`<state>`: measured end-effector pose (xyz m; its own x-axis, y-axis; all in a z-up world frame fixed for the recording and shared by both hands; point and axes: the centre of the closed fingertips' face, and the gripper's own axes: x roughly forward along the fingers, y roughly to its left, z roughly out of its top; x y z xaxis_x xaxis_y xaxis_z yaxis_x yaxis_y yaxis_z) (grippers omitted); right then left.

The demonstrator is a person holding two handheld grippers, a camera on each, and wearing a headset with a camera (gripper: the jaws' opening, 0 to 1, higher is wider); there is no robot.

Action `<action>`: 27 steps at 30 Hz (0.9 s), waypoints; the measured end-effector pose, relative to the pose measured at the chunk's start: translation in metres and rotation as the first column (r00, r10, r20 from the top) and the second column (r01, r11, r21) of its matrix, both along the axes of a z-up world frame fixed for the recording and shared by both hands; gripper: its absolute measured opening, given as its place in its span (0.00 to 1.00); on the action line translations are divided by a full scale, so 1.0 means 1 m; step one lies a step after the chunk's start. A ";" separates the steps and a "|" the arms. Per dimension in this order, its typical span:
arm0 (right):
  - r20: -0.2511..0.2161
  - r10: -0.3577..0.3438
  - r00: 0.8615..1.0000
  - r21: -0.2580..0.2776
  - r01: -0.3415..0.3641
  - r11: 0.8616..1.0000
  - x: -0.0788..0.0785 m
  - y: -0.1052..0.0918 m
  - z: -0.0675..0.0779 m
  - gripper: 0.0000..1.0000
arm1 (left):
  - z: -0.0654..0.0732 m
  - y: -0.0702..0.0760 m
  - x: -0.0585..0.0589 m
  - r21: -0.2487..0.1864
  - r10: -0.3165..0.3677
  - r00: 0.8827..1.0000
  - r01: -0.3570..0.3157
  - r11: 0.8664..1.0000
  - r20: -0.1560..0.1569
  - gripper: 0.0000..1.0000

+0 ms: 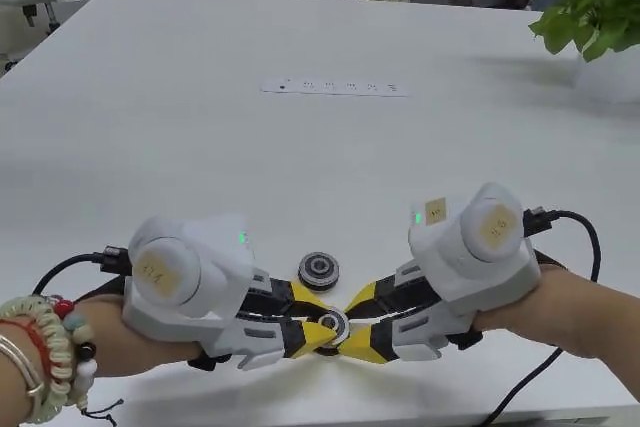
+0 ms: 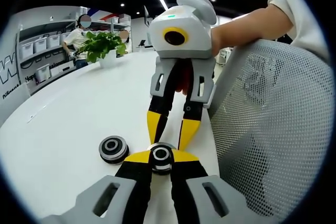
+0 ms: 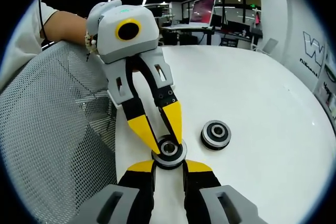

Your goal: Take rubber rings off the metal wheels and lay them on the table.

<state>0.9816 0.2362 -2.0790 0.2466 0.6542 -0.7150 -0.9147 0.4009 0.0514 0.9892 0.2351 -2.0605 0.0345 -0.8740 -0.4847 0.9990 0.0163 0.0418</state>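
Double pinch on a wheel (image 1: 331, 326) near the table (image 1: 300, 147) edge.
Clamped by left gripper (image 1: 305, 333) and right gripper (image 1: 356, 333); liable to pop free and roll off under uneven pull; second wheel (image 1: 318, 269) just beside.

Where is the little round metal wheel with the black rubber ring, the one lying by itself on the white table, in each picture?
Head view: the loose wheel is low in the centre, just above the held wheel.
Left gripper view: it is at lower left, left of the held wheel.
Right gripper view: it is right of centre, right of the held wheel.
Shared landmark: the held wheel, pinched between yellow jaws.
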 end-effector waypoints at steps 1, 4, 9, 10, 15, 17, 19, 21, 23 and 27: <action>-0.001 0.000 1.000 -0.001 0.000 1.000 0.000 0.000 0.000 0.17 | 0.000 0.000 0.000 0.000 0.000 1.000 0.000 1.000 0.000 0.08; 0.009 0.014 1.000 -0.008 -0.014 1.000 0.000 0.000 0.000 0.17 | 0.000 0.000 0.000 0.000 0.001 1.000 -0.001 1.000 -0.001 0.08; 0.033 0.015 0.999 -0.037 -0.014 0.999 0.002 -0.008 -0.002 0.00 | 0.000 0.001 0.000 -0.001 0.002 1.000 -0.002 1.000 -0.004 0.08; 0.032 0.023 0.999 -0.031 -0.022 0.999 0.002 -0.006 -0.001 0.00 | 0.000 0.001 0.000 -0.001 0.002 1.000 -0.002 1.000 -0.004 0.08; 0.015 -0.002 1.000 -0.032 0.003 0.999 0.002 -0.007 -0.002 0.00 | -0.001 0.001 0.000 -0.002 0.003 1.000 -0.003 1.000 -0.005 0.08; -0.023 -0.051 0.998 -0.020 0.051 0.999 0.003 -0.009 -0.002 0.00 | -0.001 0.001 0.000 -0.002 0.004 1.000 -0.004 1.000 -0.006 0.08; -0.032 -0.078 0.996 -0.022 0.078 0.997 0.006 -0.010 -0.002 0.00 | -0.001 0.001 0.000 -0.002 0.004 1.000 -0.004 1.000 -0.006 0.08; -0.038 -0.083 0.996 -0.021 0.082 0.996 0.005 -0.010 -0.001 0.00 | -0.001 0.001 0.000 -0.002 0.004 1.000 -0.004 1.000 -0.007 0.08; -0.044 -0.090 0.995 -0.024 0.089 0.996 0.004 -0.011 -0.002 0.00 | -0.001 0.001 0.000 -0.003 0.004 1.000 -0.004 1.000 -0.007 0.08; -0.056 -0.131 0.990 -0.058 0.128 0.990 0.006 -0.013 -0.002 0.00 | -0.001 0.001 0.000 -0.002 0.003 1.000 -0.003 1.000 -0.007 0.08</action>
<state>0.9874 0.2235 -2.0815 0.2825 0.5791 -0.7648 -0.8507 0.5196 0.0792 0.9892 0.2358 -2.0612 0.0340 -0.8751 -0.4828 0.9992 0.0198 0.0346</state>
